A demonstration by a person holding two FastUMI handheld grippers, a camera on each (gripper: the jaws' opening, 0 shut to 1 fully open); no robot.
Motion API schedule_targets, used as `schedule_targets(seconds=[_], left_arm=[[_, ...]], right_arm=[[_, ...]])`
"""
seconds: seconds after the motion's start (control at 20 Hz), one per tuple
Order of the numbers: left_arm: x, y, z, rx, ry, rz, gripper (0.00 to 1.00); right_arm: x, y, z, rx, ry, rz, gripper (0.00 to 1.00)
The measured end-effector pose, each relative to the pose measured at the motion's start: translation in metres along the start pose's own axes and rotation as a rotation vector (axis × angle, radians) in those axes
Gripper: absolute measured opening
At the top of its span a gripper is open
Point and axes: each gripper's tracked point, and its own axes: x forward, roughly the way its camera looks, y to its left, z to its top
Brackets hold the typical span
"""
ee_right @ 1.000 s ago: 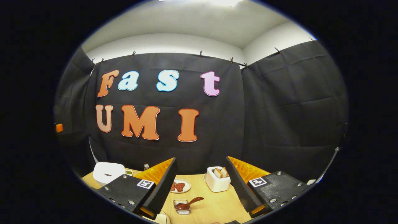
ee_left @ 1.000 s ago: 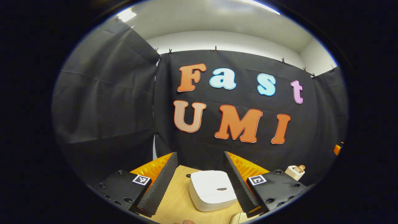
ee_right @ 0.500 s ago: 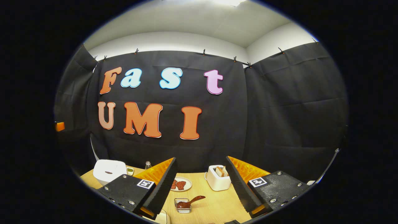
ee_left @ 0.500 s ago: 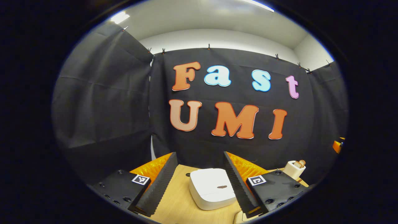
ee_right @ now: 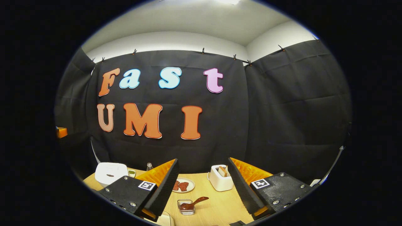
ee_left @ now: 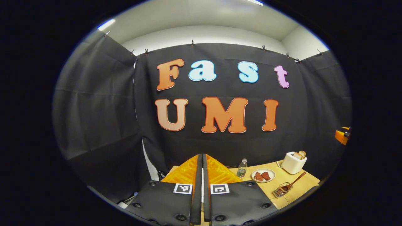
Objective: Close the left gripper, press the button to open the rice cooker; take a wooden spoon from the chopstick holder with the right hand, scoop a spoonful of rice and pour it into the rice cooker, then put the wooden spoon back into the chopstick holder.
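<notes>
My left gripper (ee_left: 202,157) is shut, its two fingers pressed together with nothing between them, held above the table's left end. In the right gripper view the white rice cooker (ee_right: 110,173) stands at the far left of the wooden table (ee_right: 216,204), lid down. A wooden spoon (ee_right: 196,201) rests with its bowl in a small glass dish (ee_right: 186,207); in the left gripper view that spoon (ee_left: 293,182) lies at the right. A white holder (ee_right: 220,181) with wooden pieces standing in its top sits behind it. My right gripper (ee_right: 203,160) is open and empty above the table's middle.
A plate with brown pieces (ee_right: 183,185), a small clear bottle (ee_right: 149,166) and a little green dish (ee_right: 131,172) stand between the cooker and the holder. The same plate (ee_left: 263,175), bottle (ee_left: 241,169) and white holder (ee_left: 293,162) appear in the left gripper view.
The left gripper's fingers have shut, and its view has swung so the rice cooker left it and the bottle, plate and spoon came in. The right gripper has barely moved.
</notes>
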Motion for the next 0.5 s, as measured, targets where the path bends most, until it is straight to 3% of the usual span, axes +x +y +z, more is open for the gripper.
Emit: schedule_targets(seconds=[0.15,0.35,0.5], left_arm=[[0.007,-0.006,-0.002,-0.019,0.010,-0.020,0.04],[0.029,-0.036,-0.015,-0.092,0.027,-0.119,0.04],[0.053,-0.042,-0.034,-0.068,0.055,-0.124,0.03]], right_arm=[[0.004,-0.004,-0.001,0.000,0.000,-0.009,0.95],[0.007,-0.008,-0.004,-0.001,0.004,-0.014,0.95],[0.010,-0.010,-0.007,-0.004,0.011,-0.013,0.95]])
